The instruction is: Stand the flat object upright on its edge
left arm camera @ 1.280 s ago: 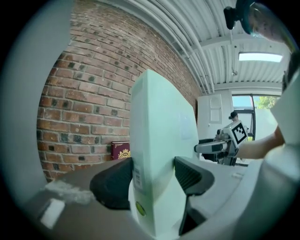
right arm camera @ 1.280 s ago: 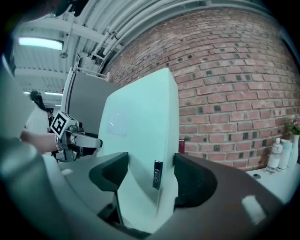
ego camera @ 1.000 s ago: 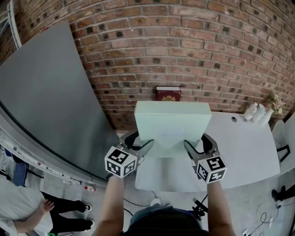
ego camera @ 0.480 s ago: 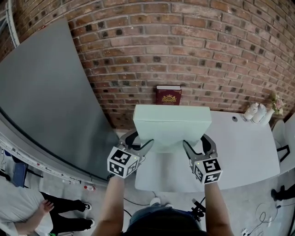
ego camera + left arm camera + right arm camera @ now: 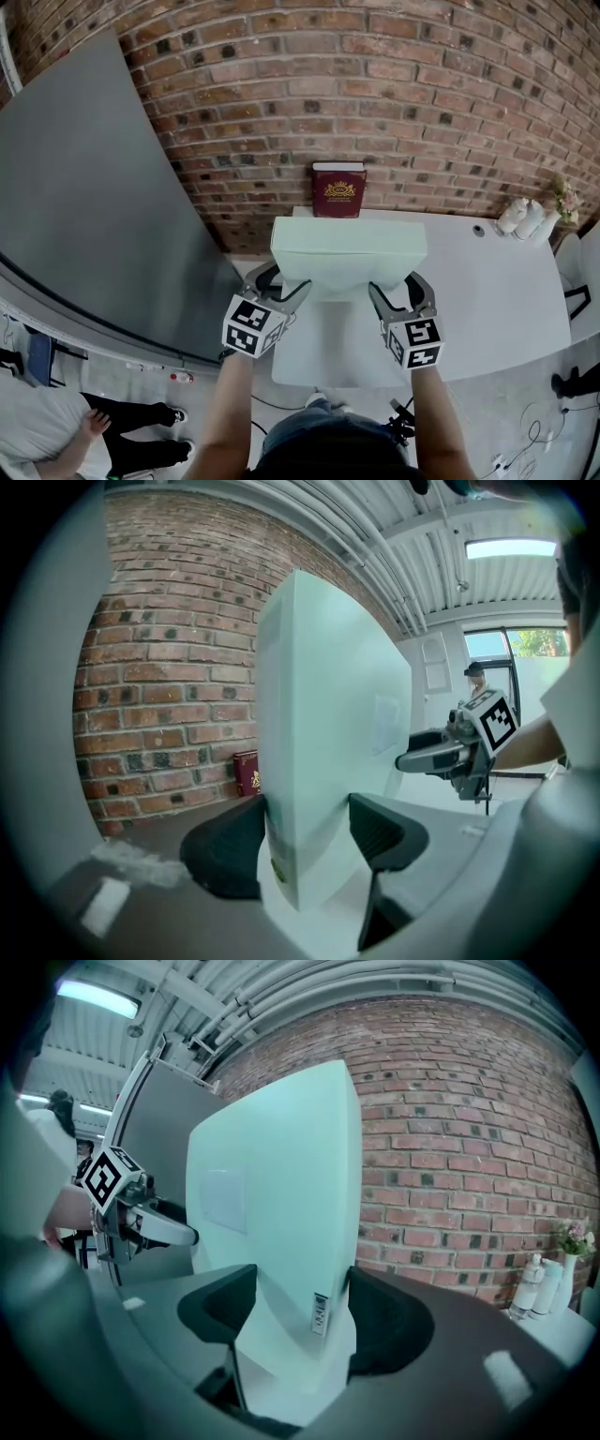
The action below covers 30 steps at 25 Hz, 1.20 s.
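Two grippers clamp the pale green box (image 5: 349, 246) by its ends over the table's (image 5: 487, 309) front half. The left gripper (image 5: 286, 292) and right gripper (image 5: 394, 292) each press both jaws on its broad faces. The box is upright, but I cannot tell whether its lower edge touches the table. Seat that edge level, then ease both grips off together, watching for tipping. At the table's back edge stands a red book (image 5: 338, 190).
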Each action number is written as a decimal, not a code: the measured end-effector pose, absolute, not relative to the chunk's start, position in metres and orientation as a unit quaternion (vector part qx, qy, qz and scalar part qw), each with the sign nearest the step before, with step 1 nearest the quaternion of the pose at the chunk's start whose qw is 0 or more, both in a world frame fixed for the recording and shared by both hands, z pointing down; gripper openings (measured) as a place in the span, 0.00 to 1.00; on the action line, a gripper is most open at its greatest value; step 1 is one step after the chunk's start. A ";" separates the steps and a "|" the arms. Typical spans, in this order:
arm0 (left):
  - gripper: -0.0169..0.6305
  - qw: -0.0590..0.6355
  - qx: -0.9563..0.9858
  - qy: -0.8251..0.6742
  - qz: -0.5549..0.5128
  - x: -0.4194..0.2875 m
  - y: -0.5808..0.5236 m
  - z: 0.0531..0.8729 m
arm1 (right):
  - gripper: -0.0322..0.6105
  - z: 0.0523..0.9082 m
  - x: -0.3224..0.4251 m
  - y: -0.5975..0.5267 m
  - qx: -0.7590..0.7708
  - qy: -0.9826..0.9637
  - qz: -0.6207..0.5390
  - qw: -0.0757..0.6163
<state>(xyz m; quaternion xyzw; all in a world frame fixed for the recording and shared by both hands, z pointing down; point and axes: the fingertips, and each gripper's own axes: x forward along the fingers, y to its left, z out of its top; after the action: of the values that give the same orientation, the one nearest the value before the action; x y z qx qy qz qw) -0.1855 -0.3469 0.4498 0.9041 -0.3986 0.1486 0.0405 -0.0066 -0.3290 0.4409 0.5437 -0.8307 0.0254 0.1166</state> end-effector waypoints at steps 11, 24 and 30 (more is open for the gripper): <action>0.47 0.068 0.899 -0.399 0.168 -0.181 -0.355 0.488 | 0.53 0.478 -0.002 -0.337 0.547 -0.823 0.055 0.143; 0.47 0.089 0.891 -0.403 0.189 -0.179 -0.360 0.525 | 0.53 0.517 -0.001 -0.342 0.543 -0.817 0.087 0.174; 0.47 0.094 0.890 -0.406 0.184 -0.178 -0.359 0.527 | 0.53 0.519 0.001 -0.342 0.541 -0.818 0.090 0.170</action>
<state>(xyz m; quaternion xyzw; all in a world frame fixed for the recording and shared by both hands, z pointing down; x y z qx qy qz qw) -0.1782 -0.3593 0.5269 0.8903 -0.4059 0.1839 0.0941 0.0006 -0.3425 0.5192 0.5413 -0.8184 0.0902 0.1703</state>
